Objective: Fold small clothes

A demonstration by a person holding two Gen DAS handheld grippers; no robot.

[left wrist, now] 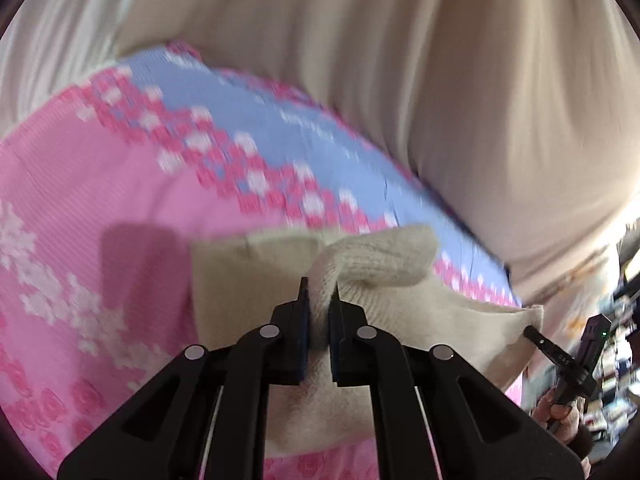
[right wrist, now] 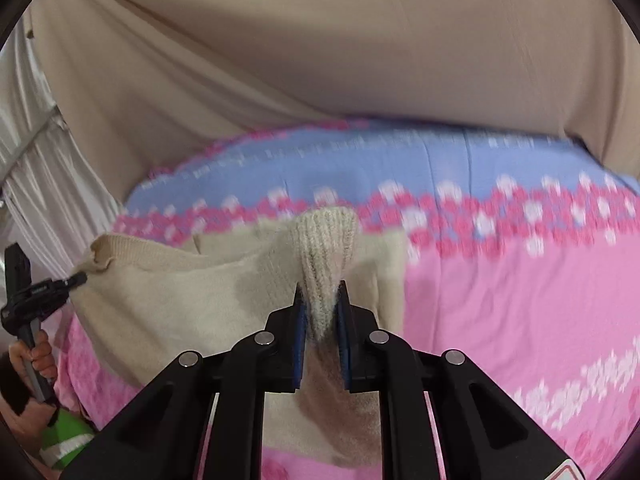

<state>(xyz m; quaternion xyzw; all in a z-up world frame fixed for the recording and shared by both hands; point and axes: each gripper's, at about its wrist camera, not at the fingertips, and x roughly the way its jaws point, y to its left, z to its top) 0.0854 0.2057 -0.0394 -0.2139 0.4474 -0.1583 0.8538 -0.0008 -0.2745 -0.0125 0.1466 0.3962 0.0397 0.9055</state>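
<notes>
A cream knitted garment (left wrist: 248, 280) is held up by 2 grippers above a pink and blue floral bedspread (left wrist: 100, 184), with a beige curtain (left wrist: 400, 60) hanging behind the bed. The garment is the landmark here.

The left gripper (left wrist: 320, 284) is closed on a bunched ribbed edge of the garment, knit squeezed between its blue pads (left wrist: 304, 312). In the right wrist view, the right gripper (right wrist: 321, 286) is likewise clamped on a ribbed fold of the garment (right wrist: 168, 292), which rises in a small hump just beyond its fingertips. Each view also shows the other gripper at the garment's far corner: the right gripper (left wrist: 534, 334) at the corner to the right, the left gripper (right wrist: 78, 279) at the corner to the left. The cloth sags between them, its lower part draping toward the bedspread (right wrist: 500, 300) (both pictures are motion-blurred, so the exact garment type cannot be told).

The step appears to be carrying 1 edge across to make a fold. To do it well, keep both grips firm, hold the 2 corners level and taut enough to remove the sag, and lay the held edge squarely on the opposite edge before letting go.
</notes>
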